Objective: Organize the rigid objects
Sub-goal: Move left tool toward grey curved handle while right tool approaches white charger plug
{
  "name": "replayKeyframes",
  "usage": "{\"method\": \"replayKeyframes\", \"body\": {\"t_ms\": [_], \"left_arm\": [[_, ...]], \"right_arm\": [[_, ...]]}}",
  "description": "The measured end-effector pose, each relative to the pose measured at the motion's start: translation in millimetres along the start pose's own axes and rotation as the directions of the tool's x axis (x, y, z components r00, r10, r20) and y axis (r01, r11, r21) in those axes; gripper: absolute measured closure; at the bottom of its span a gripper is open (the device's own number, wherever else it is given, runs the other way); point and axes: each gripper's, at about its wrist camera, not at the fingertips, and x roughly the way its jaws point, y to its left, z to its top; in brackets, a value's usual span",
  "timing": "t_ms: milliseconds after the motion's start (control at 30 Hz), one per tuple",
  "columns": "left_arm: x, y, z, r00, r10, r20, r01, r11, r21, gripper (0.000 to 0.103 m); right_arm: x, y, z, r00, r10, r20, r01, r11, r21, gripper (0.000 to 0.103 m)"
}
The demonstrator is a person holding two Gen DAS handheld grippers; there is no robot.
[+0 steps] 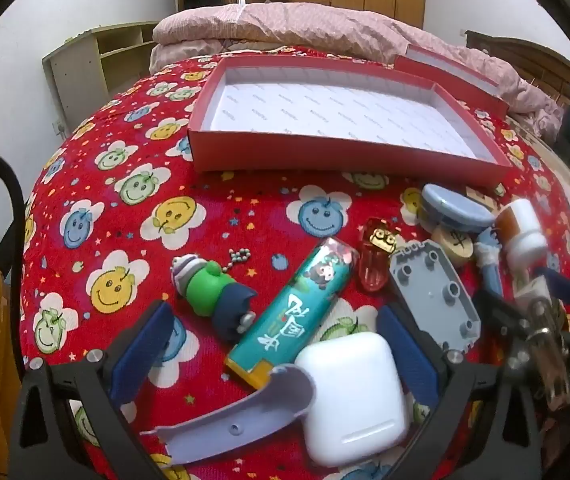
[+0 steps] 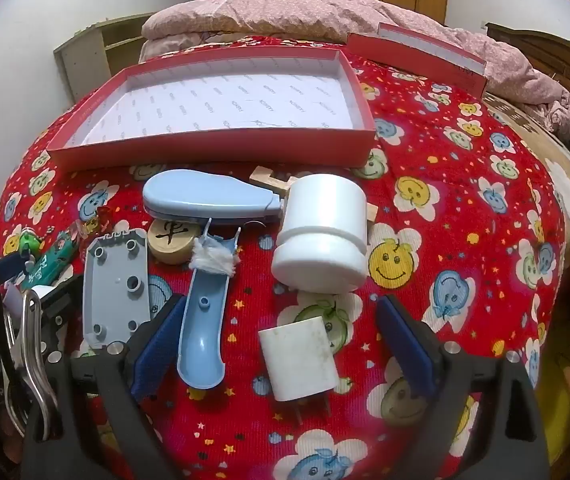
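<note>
Two hand-held grippers wide apart: left (image 1: 277, 344) straddles white case (image 1: 355, 396); right (image 2: 281, 344) straddles white plug (image 2: 299, 360).

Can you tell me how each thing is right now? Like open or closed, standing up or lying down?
Red box: open, nothing inside.
Box lid: off, lying behind the box.
White earbud case: closed, lying flat.
White jar: capped, tipped on its side.
Teal lighter: lying down.
White plug: lying flat, prongs toward the camera.
Left tool: open, holding nothing.
Right tool: open, holding nothing.
</note>
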Motion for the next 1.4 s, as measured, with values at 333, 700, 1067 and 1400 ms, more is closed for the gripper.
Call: {"method": "replayKeyframes", "body": {"t_ms": [333, 700, 1067, 1400], "left_arm": [[2, 0, -1, 0.998, -0.028, -0.048, 0.03, 0.999, 0.033, 0.0], [-3, 13, 0, 0.993, -0.08, -0.089, 0.085, 0.995, 0.057, 0.001], [-19, 20, -2, 0.994, -0.095, -0.059, 0.098, 0.994, 0.053, 0.001], [-36, 26, -2, 0.993, -0.095, -0.064, 0.098, 0.994, 0.046, 0.001]], "right_arm": [[1, 0, 1, 1.0, -0.001, 0.0, 0.001, 1.0, -0.005, 0.007], [-1, -1, 0, 0.999, 0.032, -0.033, -0.033, 0.999, -0.019, 0.007], [-5, -7, 2, 0.995, 0.079, -0.068, -0.08, 0.997, -0.017, 0.01], [-21, -14, -6, 0.988, 0.126, -0.086, -0.128, 0.992, -0.019, 0.011]]}}
